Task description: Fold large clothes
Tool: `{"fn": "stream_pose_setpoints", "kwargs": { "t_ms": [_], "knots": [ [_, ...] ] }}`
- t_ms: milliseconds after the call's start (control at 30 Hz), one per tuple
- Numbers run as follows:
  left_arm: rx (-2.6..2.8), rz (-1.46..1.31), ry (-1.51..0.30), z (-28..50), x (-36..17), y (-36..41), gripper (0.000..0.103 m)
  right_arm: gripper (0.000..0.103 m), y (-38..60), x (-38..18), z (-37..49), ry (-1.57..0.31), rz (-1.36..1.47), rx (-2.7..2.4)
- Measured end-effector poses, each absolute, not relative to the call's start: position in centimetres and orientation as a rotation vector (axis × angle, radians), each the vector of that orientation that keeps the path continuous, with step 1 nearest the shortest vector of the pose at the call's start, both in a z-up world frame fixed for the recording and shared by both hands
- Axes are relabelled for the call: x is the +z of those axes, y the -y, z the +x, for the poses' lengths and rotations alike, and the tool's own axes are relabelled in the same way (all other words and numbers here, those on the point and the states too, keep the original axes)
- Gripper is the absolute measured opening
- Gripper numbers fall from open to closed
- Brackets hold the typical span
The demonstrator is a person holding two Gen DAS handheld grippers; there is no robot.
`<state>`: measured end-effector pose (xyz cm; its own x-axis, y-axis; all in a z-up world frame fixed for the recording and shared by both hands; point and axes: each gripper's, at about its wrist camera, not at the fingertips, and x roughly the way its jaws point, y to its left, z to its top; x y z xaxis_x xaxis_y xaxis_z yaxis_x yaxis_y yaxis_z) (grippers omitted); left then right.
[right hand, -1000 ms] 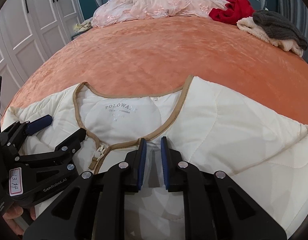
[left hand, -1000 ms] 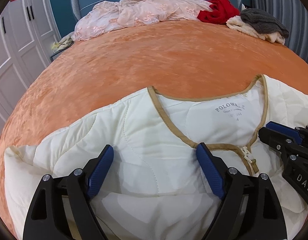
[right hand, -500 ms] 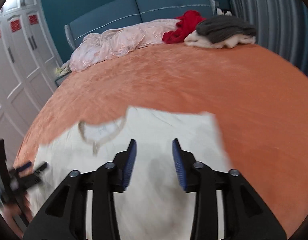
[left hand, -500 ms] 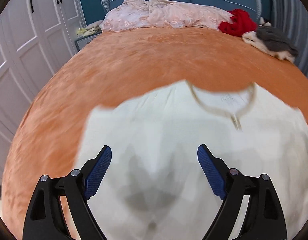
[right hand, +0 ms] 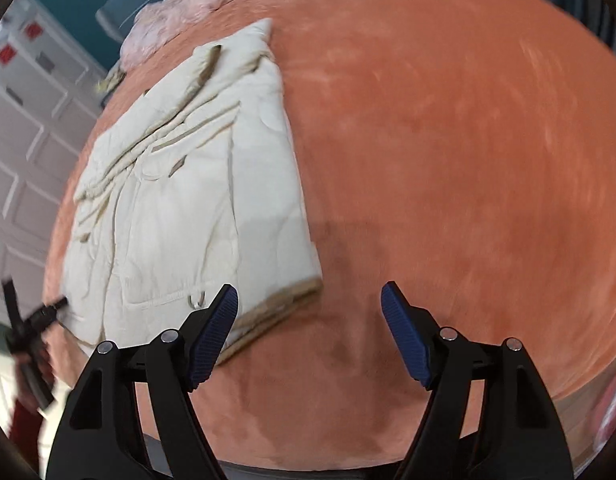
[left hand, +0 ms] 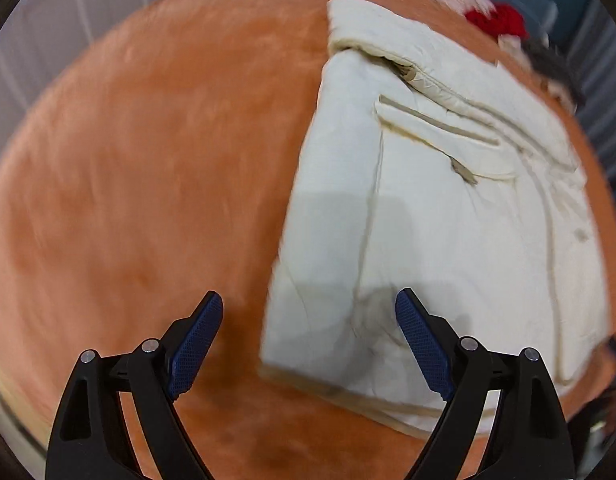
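- We see a bed (left hand: 128,160) under an orange cover filling both views.
- Our cream quilted jacket (left hand: 428,220) lies folded flat on it, tan-trimmed hem nearest us.
- Our left hand-held gripper (left hand: 308,340) hangs wide over the jacket's near left corner, nothing between its jaws.
- Our right hand-held gripper (right hand: 310,332) has just been opening; it stands wide and empty beside the jacket's near right corner (right hand: 308,284).
- Red clothing (left hand: 496,20) lies far back.
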<state>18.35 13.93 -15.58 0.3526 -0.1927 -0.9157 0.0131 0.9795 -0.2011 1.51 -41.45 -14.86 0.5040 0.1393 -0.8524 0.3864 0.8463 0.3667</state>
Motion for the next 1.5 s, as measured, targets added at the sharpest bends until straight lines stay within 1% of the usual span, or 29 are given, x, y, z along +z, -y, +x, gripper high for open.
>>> {"fn": "stream_pose_setpoints", "kwargs": {
  "t_ms": [167, 233, 300, 333, 367, 400, 433, 500, 633, 767, 900, 967, 1067, 1133, 1200, 1300, 1367, 1433, 1500],
  "knots": [
    [-0.14, -0.267, -1.157, 18.3, -16.2, -13.2, 0.087, 0.075, 41.5, -16.2, 2.1, -0.985, 0.665, -0.186],
    [-0.152, -0.284, -1.161, 18.8, -16.5, -12.2, 0.086, 0.074, 41.5, -16.4, 2.6, -0.938, 0.749, -0.155],
    [-0.162, -0.263, -1.169, 19.2, -16.5, -11.4, 0.084, 0.06, 41.9, -16.8, 3.1, -0.912, 0.842, -0.119],
    [-0.169, -0.251, -1.172, 19.2, -16.4, -11.5, 0.069, 0.046, 41.9, -17.1, 3.5, -0.914, 0.883, -0.11],
    [-0.179, -0.235, -1.179, 19.3, -16.2, -11.1, 0.059, 0.022, 41.8, -17.4, 4.0, -0.929, 0.902, -0.125],
    [-0.189, -0.233, -1.185, 19.2, -16.0, -11.0, 0.036, 0.01, 41.5, -17.4, 4.3, -0.943, 0.898, -0.123],
    [-0.202, -0.235, -1.193, 19.1, -15.3, -10.9, 0.018, 0.008, 41.2, -17.1, 4.6, -0.947, 0.885, -0.119],
    [-0.223, -0.23, -1.18, 18.5, -14.0, -11.1, 0.014, 0.005, 40.3, -15.3, 4.4, -0.926, 0.817, -0.112],
    [-0.296, -0.173, -1.108, 15.8, -9.4, -11.4, 0.01, 0.004, 38.9, -11.0, 2.2, -0.889, 0.689, -0.051],
    [-0.343, -0.042, -1.096, 10.1, -6.6, -11.3, 0.01, 0.004, 36.4, -7.6, -3.0, -0.966, 0.491, 0.041],
    [-0.392, 0.038, -1.185, 1.2, -5.8, -12.9, 0.01, 0.004, 35.1, -6.6, -10.3, -1.116, 0.392, 0.101],
    [-0.395, 0.018, -1.243, -2.2, -5.6, -13.9, 0.01, 0.004, 34.3, -6.3, -14.2, -1.193, 0.386, 0.124],
    [-0.386, -0.022, -1.279, -5.1, -4.1, -14.9, 0.01, 0.004, 33.6, -5.1, -17.3, -1.235, 0.39, 0.147],
    [-0.387, -0.048, -1.233, -5.1, -2.0, -14.8, 0.01, 0.004, 33.7, -3.6, -17.2, -1.199, 0.386, 0.143],
    [-0.39, -0.062, -1.127, -3.1, 0.8, -14.2, 0.009, 0.004, 34.4, -1.1, -15.2, -1.093, 0.385, 0.134],
    [-0.392, -0.056, -0.98, 1.2, 3.5, -12.6, 0.009, 0.004, 36.5, 2.1, -9.6, -0.898, 0.433, 0.111],
    [-0.374, -0.049, -0.9, 4.4, 4.3, -11.6, 0.009, 0.004, 37.7, 3.0, -5.6, -0.795, 0.473, 0.092],
    [-0.352, -0.059, -0.853, 7.6, 4.4, -11.0, 0.009, 0.005, 38.6, 2.7, -2.4, -0.739, 0.523, 0.08],
    [-0.31, -0.068, -0.848, 11.0, 3.8, -10.4, 0.011, 0.007, 39.8, 1.9, 1.3, -0.696, 0.624, 0.056]
  ]
}}
